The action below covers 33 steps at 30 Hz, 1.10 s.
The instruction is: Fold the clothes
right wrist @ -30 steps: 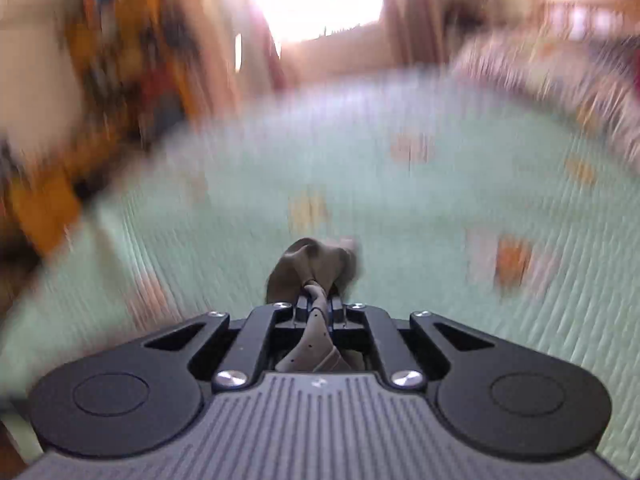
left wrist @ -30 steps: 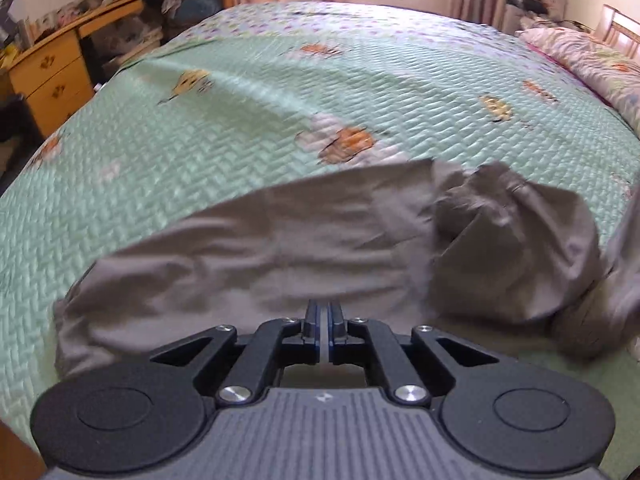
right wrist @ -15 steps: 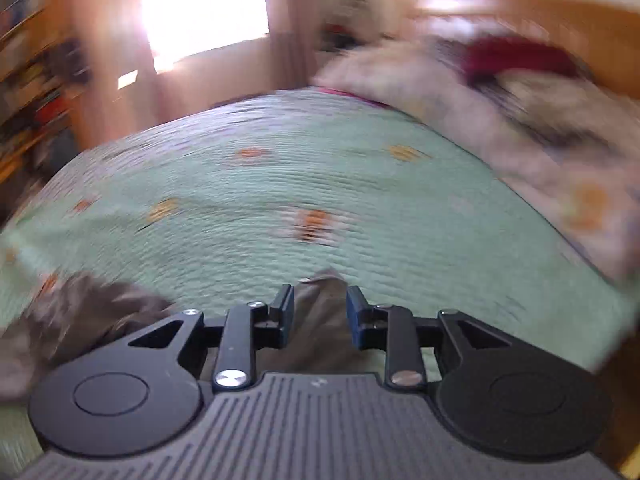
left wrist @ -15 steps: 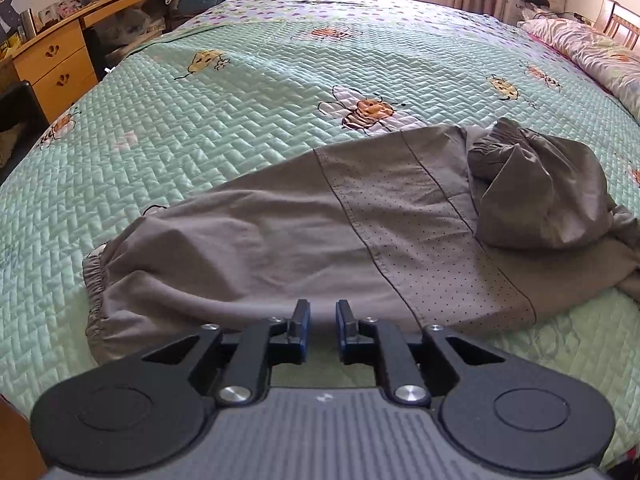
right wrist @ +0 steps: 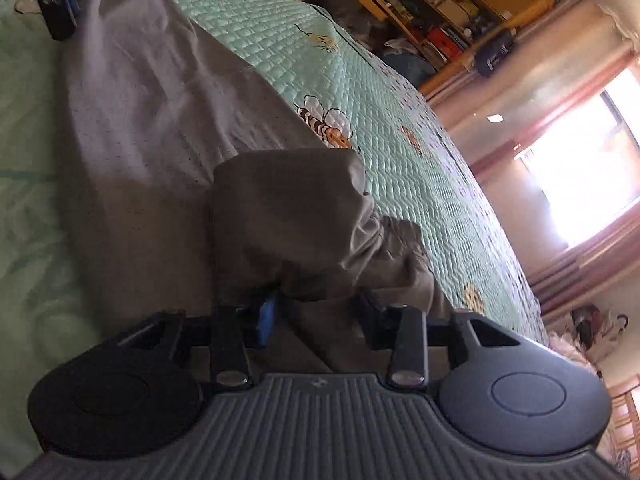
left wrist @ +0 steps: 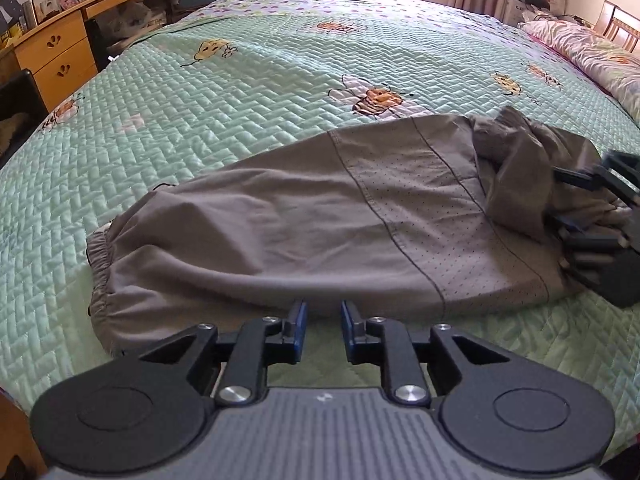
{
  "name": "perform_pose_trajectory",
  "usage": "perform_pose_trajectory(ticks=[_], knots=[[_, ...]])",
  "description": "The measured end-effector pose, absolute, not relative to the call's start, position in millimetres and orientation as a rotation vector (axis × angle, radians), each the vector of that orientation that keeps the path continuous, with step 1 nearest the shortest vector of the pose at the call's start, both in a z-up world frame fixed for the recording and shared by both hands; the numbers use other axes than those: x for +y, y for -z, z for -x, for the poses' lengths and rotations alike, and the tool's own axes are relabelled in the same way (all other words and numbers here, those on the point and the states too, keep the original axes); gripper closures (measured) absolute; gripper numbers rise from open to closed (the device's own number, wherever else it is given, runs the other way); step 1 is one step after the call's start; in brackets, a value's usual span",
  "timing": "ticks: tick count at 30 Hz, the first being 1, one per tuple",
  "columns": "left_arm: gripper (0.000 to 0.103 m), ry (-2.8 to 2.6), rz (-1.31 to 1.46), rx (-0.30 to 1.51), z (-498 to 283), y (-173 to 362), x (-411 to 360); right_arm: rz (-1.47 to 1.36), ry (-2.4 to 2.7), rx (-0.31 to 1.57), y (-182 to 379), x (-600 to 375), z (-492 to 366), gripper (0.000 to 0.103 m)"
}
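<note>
On the bed (left wrist: 224,92), near its front edge: 1 pair of grey trousers (left wrist: 320,232), laid lengthwise along that edge on a green quilted bedspread printed with bees. Elastic cuff end toward the left side of the bed; 1 dotted panel with dark seams across the middle; right end bunched and folded back over itself into a rumpled heap (right wrist: 296,216).

Left gripper (left wrist: 323,330): just in front of the trousers' near hem, low over the bedspread. Jaws parted by a narrow gap, nothing between them; blue pads visible on the inner faces.

Right gripper (right wrist: 316,312): turned on its side at the bunched right end of the trousers. Jaws spread wide, with folds of grey cloth lying in the gap between them; whether the fingers touch the cloth cannot be told. From the left wrist view the same tool shows at the right edge, against the heap.

Beyond the bed: 1 wooden desk (left wrist: 56,52) with drawers along the left side, curtains (right wrist: 560,168) at the window, pillows (left wrist: 592,56) at the right end.
</note>
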<state>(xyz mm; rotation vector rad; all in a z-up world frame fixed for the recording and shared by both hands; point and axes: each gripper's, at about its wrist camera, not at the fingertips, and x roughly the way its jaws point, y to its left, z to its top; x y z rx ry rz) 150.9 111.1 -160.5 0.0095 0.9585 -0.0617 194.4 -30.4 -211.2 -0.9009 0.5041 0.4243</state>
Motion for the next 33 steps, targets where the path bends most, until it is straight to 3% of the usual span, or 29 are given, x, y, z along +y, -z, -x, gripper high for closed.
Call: perform_pose_trajectory(ticks=[5, 10, 12, 17, 22, 24, 27, 29, 31, 33], knots=[[0.081, 0.07, 0.008, 0.961, -155, 163, 115, 0.533, -0.292, 0.471, 144, -84, -223, 0.098], [0.08, 0.086, 0.026, 0.949, -150, 157, 112, 0.072, 0.1, 0.39, 67, -217, -241, 0.103], [0.08, 0.1, 0.024, 0.947, -146, 154, 106, -0.033, 0.28, 0.432, 57, -275, -251, 0.095], [0.072, 0.129, -0.062, 0.946, -135, 151, 71, -0.174, 0.315, 0.542, 73, -343, -212, 0.093], [0.067, 0.134, -0.122, 0.949, -135, 148, 47, -0.107, 0.158, 0.613, 115, -318, -143, 0.044], [0.064, 0.123, -0.145, 0.952, -136, 147, 41, -0.008, 0.145, 0.623, 139, -314, -110, 0.041], [0.056, 0.102, -0.169, 0.966, -140, 149, 35, 0.185, 0.138, 0.636, 167, -297, -85, 0.025], [0.056, 0.088, -0.184, 0.975, -143, 151, 31, 0.222, 0.135, 0.693, 186, -297, -90, 0.026], [0.056, 0.075, -0.191, 0.986, -145, 152, 29, 0.217, 0.131, 0.753, 204, -300, -99, 0.043], [0.056, 0.061, -0.191, 0.994, -147, 154, 30, 0.168, 0.128, 0.778, 211, -296, -109, 0.081]])
